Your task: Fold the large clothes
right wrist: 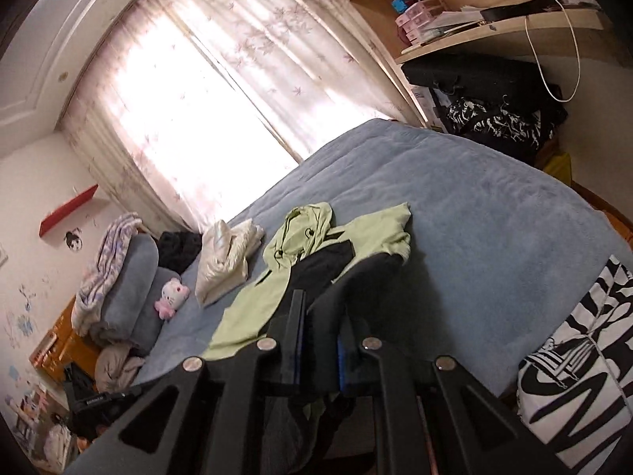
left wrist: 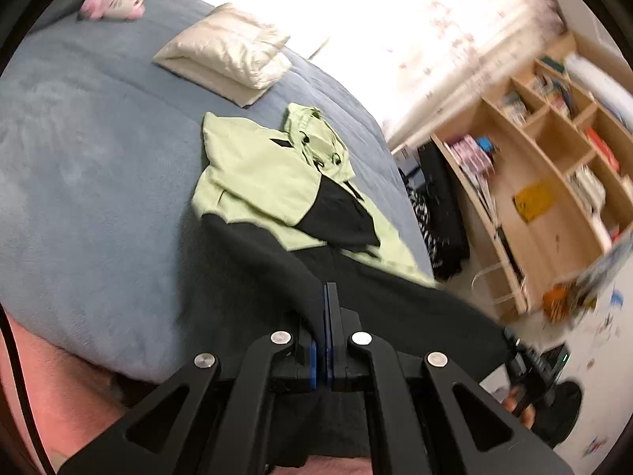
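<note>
A light green and black hooded jacket [left wrist: 261,174] lies crumpled on the blue-grey bed [left wrist: 87,166], its black lower part pulled toward the near edge. My left gripper [left wrist: 327,297] is shut on the black hem of the jacket. In the right wrist view the jacket [right wrist: 316,245] lies mid-bed, and my right gripper [right wrist: 316,304] is shut on another part of its black hem, with cloth bunched between the fingers. The right gripper also shows in the left wrist view [left wrist: 530,368] at the lower right, off the bed edge.
A folded cream puffer garment [left wrist: 225,51] lies farther up the bed, also in the right wrist view [right wrist: 225,261]. A pink and white plush toy [right wrist: 171,297] sits by rolled blankets [right wrist: 130,297]. Wooden shelves [left wrist: 554,182] and dark clothes [left wrist: 439,206] stand beside the bed.
</note>
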Tool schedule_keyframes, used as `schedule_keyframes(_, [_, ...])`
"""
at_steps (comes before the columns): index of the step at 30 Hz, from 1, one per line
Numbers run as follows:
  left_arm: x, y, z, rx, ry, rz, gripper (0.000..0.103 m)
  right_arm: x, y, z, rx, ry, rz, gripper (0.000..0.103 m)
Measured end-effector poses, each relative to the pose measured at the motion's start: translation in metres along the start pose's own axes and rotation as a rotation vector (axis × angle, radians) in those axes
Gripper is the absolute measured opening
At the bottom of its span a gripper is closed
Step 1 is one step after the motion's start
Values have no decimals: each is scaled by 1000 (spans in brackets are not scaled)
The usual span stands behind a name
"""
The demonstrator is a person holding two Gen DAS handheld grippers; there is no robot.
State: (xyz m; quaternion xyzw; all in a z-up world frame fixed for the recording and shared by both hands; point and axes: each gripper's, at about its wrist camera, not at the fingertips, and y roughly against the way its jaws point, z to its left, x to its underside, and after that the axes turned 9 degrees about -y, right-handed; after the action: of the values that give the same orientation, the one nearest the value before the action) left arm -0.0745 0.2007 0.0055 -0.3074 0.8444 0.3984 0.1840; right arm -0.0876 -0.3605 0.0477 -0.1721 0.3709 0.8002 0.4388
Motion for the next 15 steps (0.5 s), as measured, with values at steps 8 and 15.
schedule_keyframes(8, [-100,-61,16,-37,84,-80,0,-54,-64,0,-3,-136,-18,11])
schedule_keyframes(15, [-207,-158,53,-186,138,-81,2,-133,-176,16,67,-165,-23,14])
